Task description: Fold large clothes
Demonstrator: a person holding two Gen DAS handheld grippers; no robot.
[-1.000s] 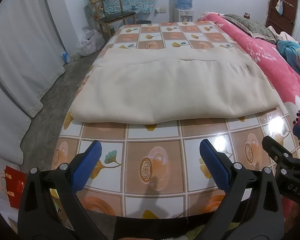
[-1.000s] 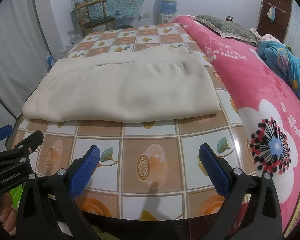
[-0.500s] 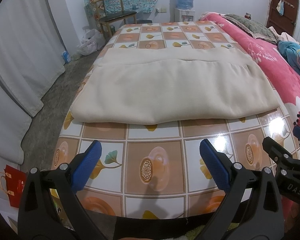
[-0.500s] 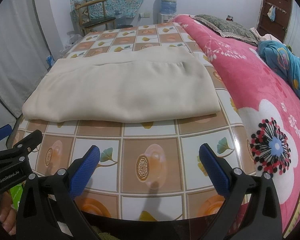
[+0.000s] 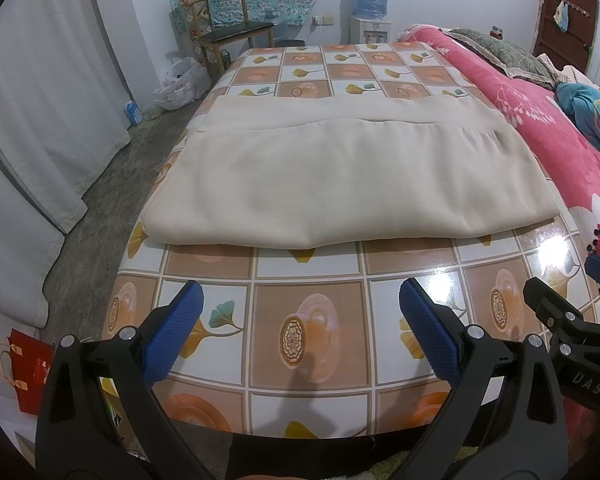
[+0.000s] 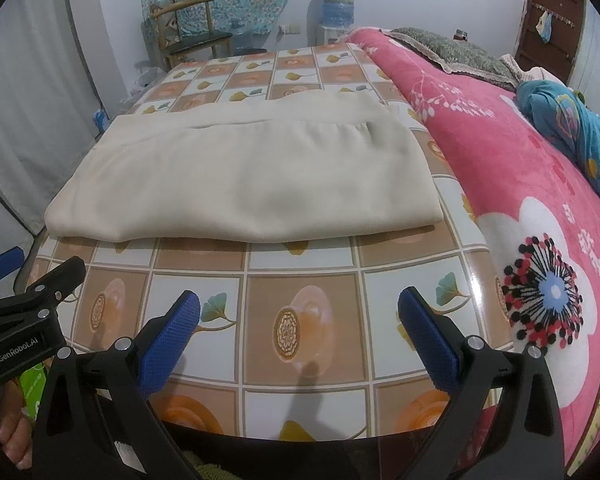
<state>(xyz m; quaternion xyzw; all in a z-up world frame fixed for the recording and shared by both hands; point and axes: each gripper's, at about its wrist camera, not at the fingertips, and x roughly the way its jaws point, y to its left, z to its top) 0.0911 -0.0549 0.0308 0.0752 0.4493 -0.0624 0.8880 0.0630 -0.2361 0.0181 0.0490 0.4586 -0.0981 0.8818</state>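
Note:
A large cream cloth (image 5: 340, 176) (image 6: 252, 184) lies folded into a flat rectangle across the middle of the tiled-pattern table (image 5: 300, 328) (image 6: 300, 320). Its folded edge faces me and a lower layer shows along the far side. My left gripper (image 5: 300, 328) hovers open over the table's near edge, short of the cloth, with nothing between its blue pads. My right gripper (image 6: 300, 328) is open too, at the same near edge, empty. Each gripper shows at the side of the other's view: the right gripper (image 5: 572, 320) and the left gripper (image 6: 28, 288).
A bed with a pink floral blanket (image 6: 540, 208) runs along the table's right side, with a blue bundle (image 6: 580, 128) on it. A wooden chair (image 5: 224, 28) and a water dispenser (image 5: 370, 12) stand at the far wall. White curtains (image 5: 40, 120) hang left; a red bag (image 5: 26, 368) sits on the floor.

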